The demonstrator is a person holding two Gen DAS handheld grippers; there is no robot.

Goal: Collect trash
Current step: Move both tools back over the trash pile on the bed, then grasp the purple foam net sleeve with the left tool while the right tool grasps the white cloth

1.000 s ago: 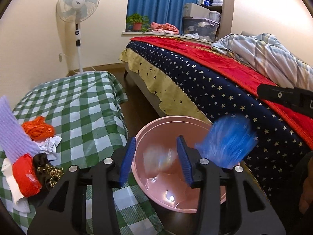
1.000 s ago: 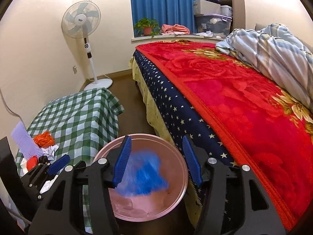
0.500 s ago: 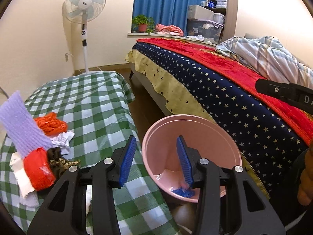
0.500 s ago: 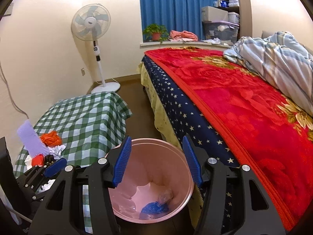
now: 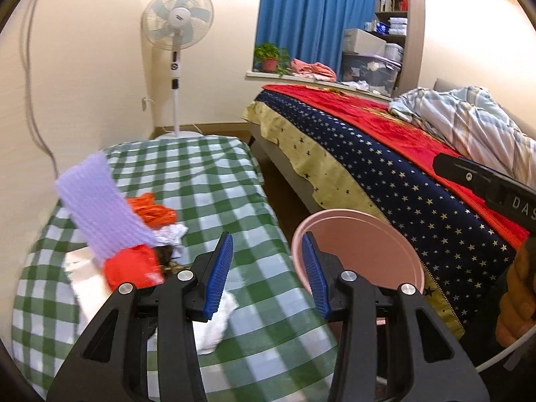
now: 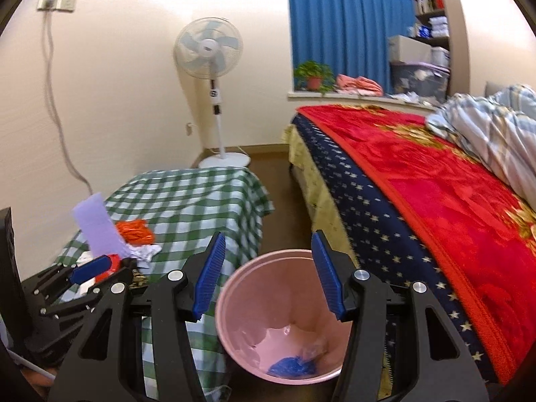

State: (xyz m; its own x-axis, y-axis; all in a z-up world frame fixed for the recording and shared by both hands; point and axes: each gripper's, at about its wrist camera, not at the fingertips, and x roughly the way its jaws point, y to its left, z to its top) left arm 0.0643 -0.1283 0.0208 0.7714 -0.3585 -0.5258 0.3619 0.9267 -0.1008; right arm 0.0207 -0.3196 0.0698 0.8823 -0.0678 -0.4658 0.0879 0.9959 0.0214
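Note:
A pink bin [image 5: 363,234] stands on the floor between the green-checked table [image 5: 201,181] and the bed. Crumpled blue trash [image 6: 291,366] lies at the bottom of the bin [image 6: 288,301]. On the table's near left lies a pile: a lilac foam sheet [image 5: 97,207], an orange net [image 5: 152,209], a red wrapper [image 5: 130,268], white crumpled paper [image 5: 172,232] and a white tissue [image 5: 217,321]. My left gripper [image 5: 266,268] is open and empty over the table's right edge. My right gripper [image 6: 268,268] is open and empty above the bin.
A bed [image 6: 435,207] with a red blanket and starred navy cover fills the right side. A pedestal fan [image 5: 176,33] stands behind the table. A cable [image 6: 60,127] hangs down the wall at left. A hand [image 5: 516,294] shows at the right edge.
The blue trash dropped from the right gripper into the bin and now lies at its bottom. Both grippers have swung left, toward the table and its pile.

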